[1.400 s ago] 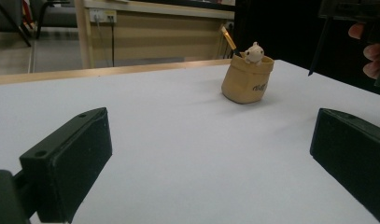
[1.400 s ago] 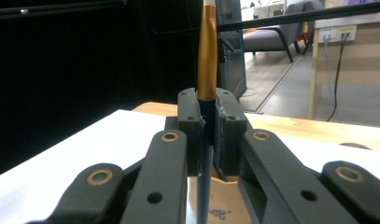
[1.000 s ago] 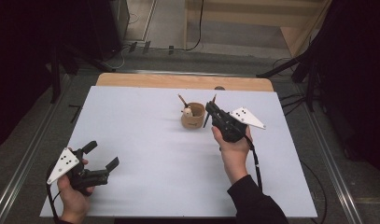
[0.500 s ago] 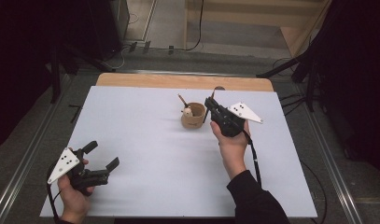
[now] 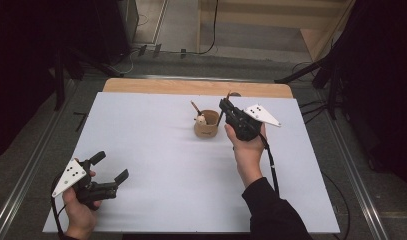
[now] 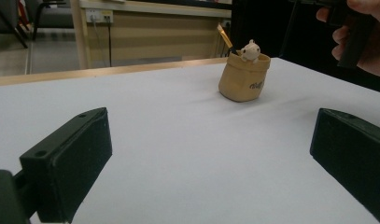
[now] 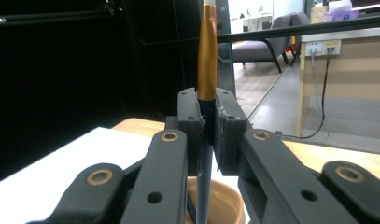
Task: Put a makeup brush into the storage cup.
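The right gripper (image 7: 205, 123) pinches a pen (image 7: 207, 56) upright, its long axis vertical, seemingly right over the tan pen holder (image 5: 206, 125) near the table's (image 5: 156, 150) far edge, while the left gripper (image 5: 108, 172) rests spread wide at the near left corner.

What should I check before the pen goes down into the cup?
1. Grip: right gripper shut on the pen, held between its fingers. Ok.
2. Pen upright: it stands straight up in the right gripper view. Ok.
3. Pen lined up over the cup: the rim sits just below it. Ok.
4. Room inside: a small toy and another stick already stand in the cup; free space cannot tell.
5. Left gripper: open, resting near the table's front edge, far from the cup. Ok.
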Motion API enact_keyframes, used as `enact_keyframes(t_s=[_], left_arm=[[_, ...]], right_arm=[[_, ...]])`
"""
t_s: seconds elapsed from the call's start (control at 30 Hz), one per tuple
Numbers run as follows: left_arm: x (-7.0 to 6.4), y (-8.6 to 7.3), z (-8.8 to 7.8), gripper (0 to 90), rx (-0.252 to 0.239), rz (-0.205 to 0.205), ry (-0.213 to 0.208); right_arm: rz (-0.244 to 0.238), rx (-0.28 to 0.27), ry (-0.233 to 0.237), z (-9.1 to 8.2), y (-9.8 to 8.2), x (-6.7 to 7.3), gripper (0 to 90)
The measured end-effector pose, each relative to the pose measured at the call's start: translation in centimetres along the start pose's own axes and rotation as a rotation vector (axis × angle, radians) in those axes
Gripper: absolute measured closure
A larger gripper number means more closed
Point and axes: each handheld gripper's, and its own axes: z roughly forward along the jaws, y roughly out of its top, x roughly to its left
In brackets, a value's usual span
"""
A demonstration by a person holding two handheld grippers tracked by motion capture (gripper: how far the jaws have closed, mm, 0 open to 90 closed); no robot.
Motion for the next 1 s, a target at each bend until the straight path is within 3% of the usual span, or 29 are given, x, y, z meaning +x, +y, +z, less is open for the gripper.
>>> enact_keyframes(t_s=[0.27, 0.5, 1.0], left_arm=[[0.0, 0.0, 0.0, 0.0, -0.002, -0.002, -0.002], [0.0, 0.0, -0.1, 0.0, -0.001, 0.0, -0.001], [0.1, 0.0, -0.1, 0.0, 0.001, 0.001, -0.001]], right_arm=[[-0.023, 0.012, -0.004, 1.0, 0.1, 0.0, 84.1], [0.006, 0.022, 0.0, 1.8, -0.3, -0.4, 84.1], [-0.002, 0.071, -0.015, 2.9, -1.5, -0.9, 84.1]])
